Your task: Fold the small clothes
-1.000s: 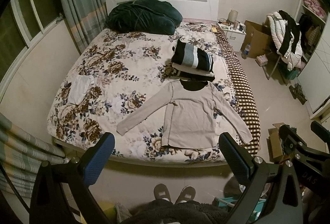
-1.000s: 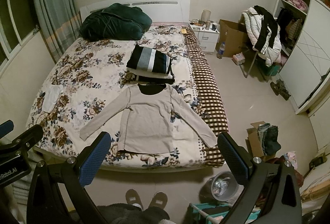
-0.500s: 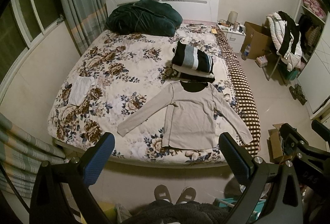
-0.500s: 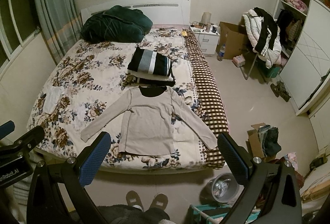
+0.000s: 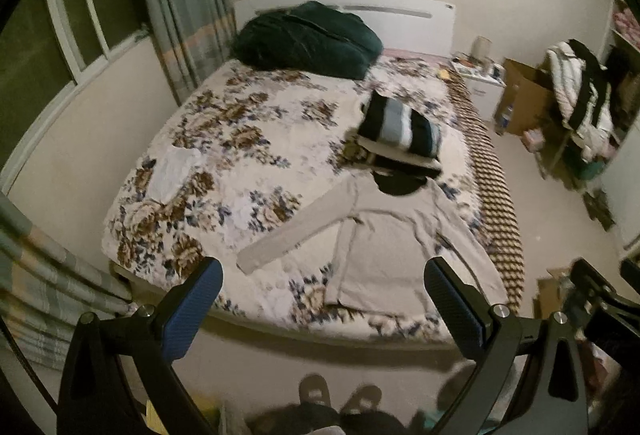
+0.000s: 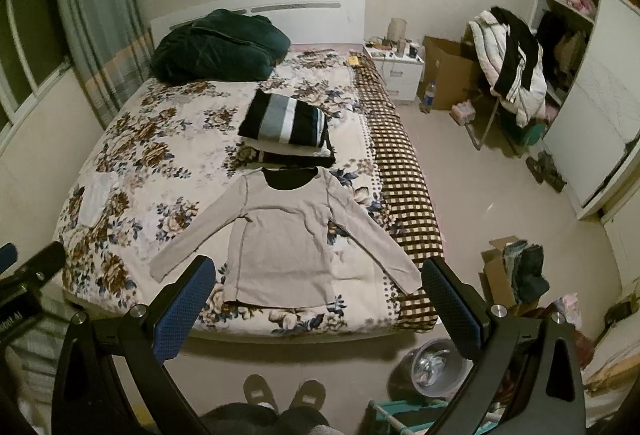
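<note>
A beige long-sleeved shirt (image 6: 284, 239) lies flat with sleeves spread near the foot of the floral bed (image 6: 132, 155); it also shows in the left wrist view (image 5: 384, 255). Behind its collar stands a stack of folded clothes (image 6: 286, 127) topped by a dark striped piece, also in the left wrist view (image 5: 400, 135). My left gripper (image 5: 324, 311) is open and empty, held off the foot of the bed. My right gripper (image 6: 320, 307) is open and empty, also short of the bed edge. The right gripper's frame shows in the left wrist view (image 5: 592, 299).
A dark green blanket (image 6: 220, 49) lies at the headboard. A small white cloth (image 6: 98, 199) lies on the bed's left side. A checked blanket (image 6: 400, 179) hangs over the right edge. Boxes (image 6: 508, 275), a basin (image 6: 436, 367) and a clothes-laden chair (image 6: 508, 63) stand on the floor at right.
Both grippers have shifted slightly; the left wrist view has swung to the right and is blurred. The shirt and the stack have not moved.
</note>
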The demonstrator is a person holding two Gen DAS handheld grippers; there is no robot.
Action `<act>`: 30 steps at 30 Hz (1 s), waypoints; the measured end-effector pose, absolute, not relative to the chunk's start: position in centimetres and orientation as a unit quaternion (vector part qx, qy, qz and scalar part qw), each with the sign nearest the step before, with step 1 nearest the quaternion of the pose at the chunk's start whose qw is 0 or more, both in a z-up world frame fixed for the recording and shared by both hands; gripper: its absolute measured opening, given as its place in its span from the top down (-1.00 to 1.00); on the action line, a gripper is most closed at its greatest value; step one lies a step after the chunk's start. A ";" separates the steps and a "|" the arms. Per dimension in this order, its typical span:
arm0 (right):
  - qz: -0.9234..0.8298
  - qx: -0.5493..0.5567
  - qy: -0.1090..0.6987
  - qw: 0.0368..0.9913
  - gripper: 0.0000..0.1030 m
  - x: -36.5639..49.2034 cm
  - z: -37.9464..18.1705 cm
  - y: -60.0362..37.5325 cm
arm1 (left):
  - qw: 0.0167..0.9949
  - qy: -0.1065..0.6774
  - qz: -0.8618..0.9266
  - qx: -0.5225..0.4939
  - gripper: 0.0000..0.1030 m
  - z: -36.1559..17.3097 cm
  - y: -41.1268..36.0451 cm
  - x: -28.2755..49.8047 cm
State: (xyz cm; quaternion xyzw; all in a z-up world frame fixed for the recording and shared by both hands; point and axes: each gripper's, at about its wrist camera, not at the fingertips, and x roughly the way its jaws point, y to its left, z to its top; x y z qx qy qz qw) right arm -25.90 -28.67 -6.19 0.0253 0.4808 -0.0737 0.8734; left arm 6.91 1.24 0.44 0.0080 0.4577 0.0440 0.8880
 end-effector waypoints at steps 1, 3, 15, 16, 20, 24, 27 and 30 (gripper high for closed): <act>-0.079 0.025 0.489 0.869 -1.00 -24.4 -7.4 -29.0 | 0.889 0.456 0.051 0.015 -1.00 -1.2 1.3 8.7; -0.082 0.028 0.495 0.865 -1.00 -22.9 -9.2 -29.6 | 0.888 0.455 0.061 0.032 -1.00 -4.9 0.9 10.8; -0.111 0.152 0.651 0.735 -1.00 -9.6 -42.6 -30.7 | 0.778 0.620 0.098 -0.010 -1.00 -41.7 4.1 21.5; -0.117 0.164 0.662 0.722 -1.00 -8.9 -45.1 -30.6 | 0.765 0.636 0.098 -0.020 -1.00 -45.0 4.2 21.9; -0.144 0.188 0.688 0.686 -0.96 -6.6 -53.3 -30.1 | 0.734 0.671 0.098 -0.036 -0.98 -53.4 4.2 22.1; -0.148 0.218 0.696 0.668 -0.58 -5.1 -58.0 -29.4 | 0.731 0.675 0.089 -0.034 -0.13 -58.0 3.4 21.7; -0.148 0.224 0.698 0.664 0.06 -4.4 -59.6 -28.1 | 0.753 0.654 0.070 -0.024 0.57 -58.0 2.3 20.9; -0.147 0.215 0.679 0.686 0.83 -3.8 -58.6 -26.4 | 0.768 0.639 0.047 -0.018 0.91 -56.7 1.3 19.8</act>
